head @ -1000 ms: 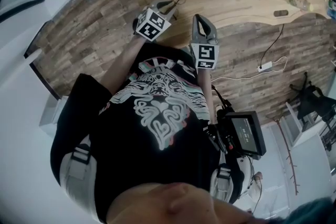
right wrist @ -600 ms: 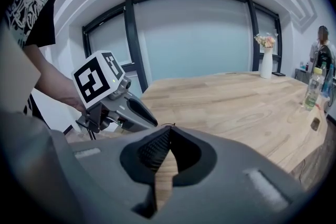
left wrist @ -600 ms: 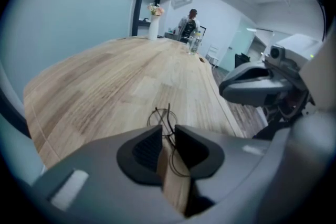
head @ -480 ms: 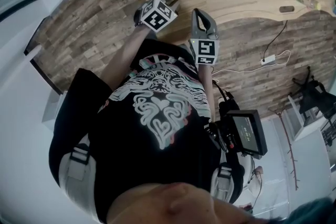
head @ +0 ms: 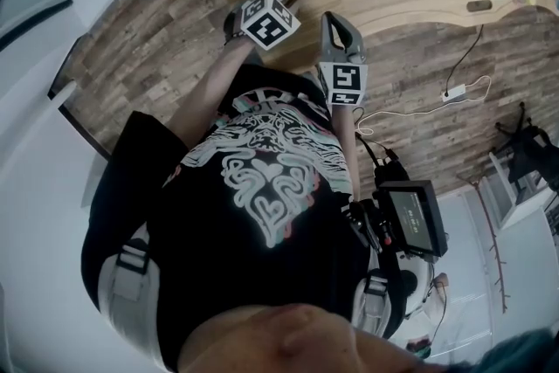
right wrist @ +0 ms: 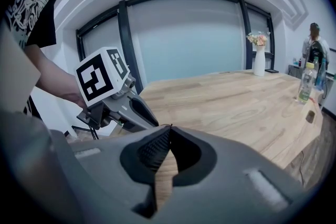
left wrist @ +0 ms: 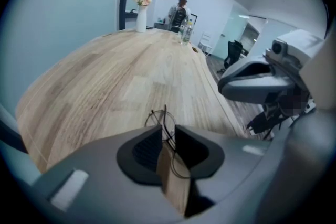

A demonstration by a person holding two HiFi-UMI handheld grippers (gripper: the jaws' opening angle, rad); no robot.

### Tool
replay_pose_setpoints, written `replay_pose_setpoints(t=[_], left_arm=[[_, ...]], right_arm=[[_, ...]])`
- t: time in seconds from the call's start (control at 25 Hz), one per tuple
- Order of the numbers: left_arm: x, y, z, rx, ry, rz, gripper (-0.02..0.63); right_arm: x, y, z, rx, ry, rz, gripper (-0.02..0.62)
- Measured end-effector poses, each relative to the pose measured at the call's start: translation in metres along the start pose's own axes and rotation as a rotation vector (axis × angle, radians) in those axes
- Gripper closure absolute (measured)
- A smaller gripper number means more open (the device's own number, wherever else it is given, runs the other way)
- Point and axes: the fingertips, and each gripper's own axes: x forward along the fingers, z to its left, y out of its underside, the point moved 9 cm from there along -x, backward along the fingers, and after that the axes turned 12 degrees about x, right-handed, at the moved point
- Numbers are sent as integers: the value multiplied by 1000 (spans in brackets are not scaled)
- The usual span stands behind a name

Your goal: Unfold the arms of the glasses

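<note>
A black printed shirt (head: pixel 262 188) fills the near part of the head view, with a small monitor (head: pixel 412 220) at the person's right hip. Beyond the chest both grippers reach over the near edge of a wooden table (left wrist: pixel 121 76).

The left gripper (left wrist: pixel 167 131) is clenched on the glasses (left wrist: pixel 165 120). Its two dark pads stand almost together, and the thin wire frame runs through the narrow slot between them. One round rim rises just past the pad tips on the far side. More wire loops back toward the near side, over the strip of wood seen through the slot. From the head view the glasses lie over the table's near edge, right at this gripper's tips and just beyond its marker cube (head: pixel 269 20).

The right gripper (right wrist: pixel 170 129) sits to the right of the left one, near it but clear of the glasses. Its pads are pinched tip to tip. A tiny dark sliver shows at the tips, too small to tell what it is. The left gripper's jaws point toward these tips from the left.

Farther off, the table stretches away bare and pale. At its far end stand a white vase (left wrist: pixel 141 17) of flowers and a bottle (right wrist: pixel 304 86). A person (left wrist: pixel 180 10) is beyond them.
</note>
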Motion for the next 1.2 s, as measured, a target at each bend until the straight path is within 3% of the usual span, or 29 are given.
replay_pose_setpoints(t=[0.36,0.8,0.88,1.08,1.2], left_arm=[[8,-1,6,41,-46,39,569],[4,-1,15,75,-44,71,604],[4,-2,14,120,-50,69,606],[3,-5,9,319,-93,70,607],[1,-5,8,352,-66,33,607]], right_arm=[[-4,-1,-6,16,19,-7,596],[-4,-3,-4,15,16,-7,596],[-4,-3,-7,12,18,-7,596],[-9,-1,-16,3,35,0,595],[-11,-1,-21,-3,33,3,597]])
